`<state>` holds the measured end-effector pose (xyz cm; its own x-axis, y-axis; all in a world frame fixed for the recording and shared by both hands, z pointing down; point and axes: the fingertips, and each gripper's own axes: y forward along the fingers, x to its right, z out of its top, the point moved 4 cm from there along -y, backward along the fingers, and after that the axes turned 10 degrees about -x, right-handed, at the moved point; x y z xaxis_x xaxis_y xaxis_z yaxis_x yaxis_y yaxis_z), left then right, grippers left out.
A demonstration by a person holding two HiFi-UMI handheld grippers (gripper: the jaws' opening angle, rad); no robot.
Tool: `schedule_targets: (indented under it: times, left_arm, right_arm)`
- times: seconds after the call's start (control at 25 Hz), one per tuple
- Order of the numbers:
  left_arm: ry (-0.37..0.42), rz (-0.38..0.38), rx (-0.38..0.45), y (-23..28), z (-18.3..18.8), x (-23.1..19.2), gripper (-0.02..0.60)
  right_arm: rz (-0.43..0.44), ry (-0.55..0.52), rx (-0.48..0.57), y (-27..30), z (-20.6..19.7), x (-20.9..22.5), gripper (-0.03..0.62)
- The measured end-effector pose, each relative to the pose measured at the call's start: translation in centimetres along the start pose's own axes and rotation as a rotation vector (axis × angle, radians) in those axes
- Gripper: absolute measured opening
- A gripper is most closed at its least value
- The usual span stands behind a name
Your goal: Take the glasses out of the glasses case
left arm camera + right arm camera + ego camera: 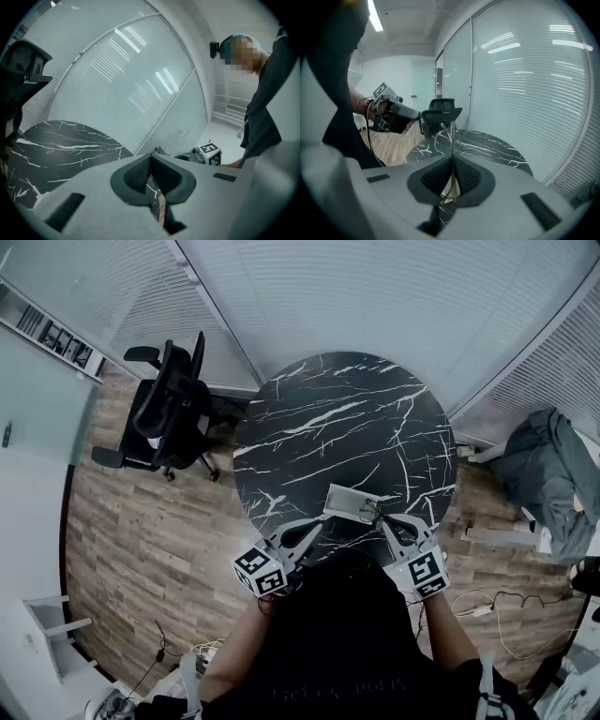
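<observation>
A grey glasses case (349, 502) lies on the black marble table (337, 418) near its front edge. My right gripper (382, 518) is at the case's right end, shut on the thin wire-framed glasses (451, 133). In the right gripper view their frame stands up from between the closed pads of that gripper (453, 159). My left gripper (317, 524) is at the case's left corner. In its own view the left gripper (151, 157) has its pads pressed together and nothing shows between them. The case is hidden in both gripper views.
A black office chair (169, 409) stands left of the table on the wood floor. A grey garment (548, 474) lies at the right, with cables (487, 606) on the floor near it. Blinds and glass walls run behind the table.
</observation>
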<state>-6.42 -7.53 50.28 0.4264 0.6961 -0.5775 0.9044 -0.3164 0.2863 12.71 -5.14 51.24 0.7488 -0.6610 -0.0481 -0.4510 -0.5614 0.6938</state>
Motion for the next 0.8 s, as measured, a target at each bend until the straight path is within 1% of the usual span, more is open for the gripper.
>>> schedule_targets:
  times: [0.12, 0.24, 0.48, 0.64, 0.8]
  left_arm:
    - [0.006, -0.001, -0.005, 0.0, 0.0, 0.1, 0.018]
    - [0.003, 0.003, -0.006, 0.1, -0.2, 0.1, 0.018]
    - [0.004, 0.006, -0.008, -0.1, -0.4, 0.4, 0.018]
    - [0.003, 0.018, 0.0, -0.5, -0.4, 0.4, 0.018]
    - [-0.008, 0.03, 0.003, -0.8, -0.7, 0.3, 0.018]
  right_arm:
    - [-0.001, 0.027, 0.047, -0.9, 0.4, 0.0, 0.032]
    - [-0.007, 0.026, 0.101, -2.0, 0.9, 0.0, 0.032]
    - [-0.011, 0.037, 0.147, -4.0, 1.2, -0.1, 0.032]
    - [-0.008, 0.064, 0.224, -5.3, 1.6, 0.0, 0.032]
    - [-0.01, 0.067, 0.258, -6.1, 1.2, 0.0, 0.032]
